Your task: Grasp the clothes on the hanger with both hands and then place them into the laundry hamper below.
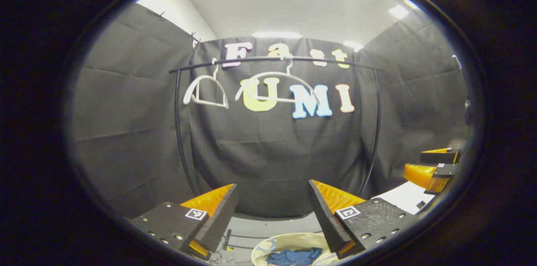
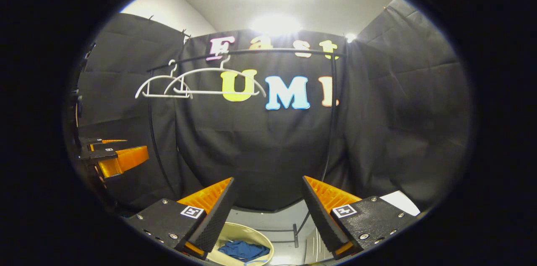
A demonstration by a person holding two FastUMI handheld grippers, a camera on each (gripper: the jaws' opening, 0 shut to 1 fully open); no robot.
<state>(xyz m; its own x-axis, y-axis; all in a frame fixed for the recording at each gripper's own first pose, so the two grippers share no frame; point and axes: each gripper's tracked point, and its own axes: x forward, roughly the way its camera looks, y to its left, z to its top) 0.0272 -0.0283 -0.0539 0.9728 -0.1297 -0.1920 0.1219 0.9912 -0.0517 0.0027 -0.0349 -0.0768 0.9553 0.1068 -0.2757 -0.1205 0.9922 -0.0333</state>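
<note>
Left gripper (image 1: pixel 272 211): fingers apart, holding nothing. Right gripper (image 2: pixel 268 207): same. Blue clothes (image 1: pixel 295 256) crumpled in cream hamper (image 1: pixel 289 241) below. Two bare white hangers (image 2: pixel 218 81) overlap in right gripper view, separate in left.

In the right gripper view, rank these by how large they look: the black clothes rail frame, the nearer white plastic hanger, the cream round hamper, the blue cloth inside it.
1. Black metal clothes rail frame
2. Nearer white plastic hanger
3. Cream round laundry hamper, partly hidden behind a finger, so unsure
4. Crumpled blue cloth inside it
</note>
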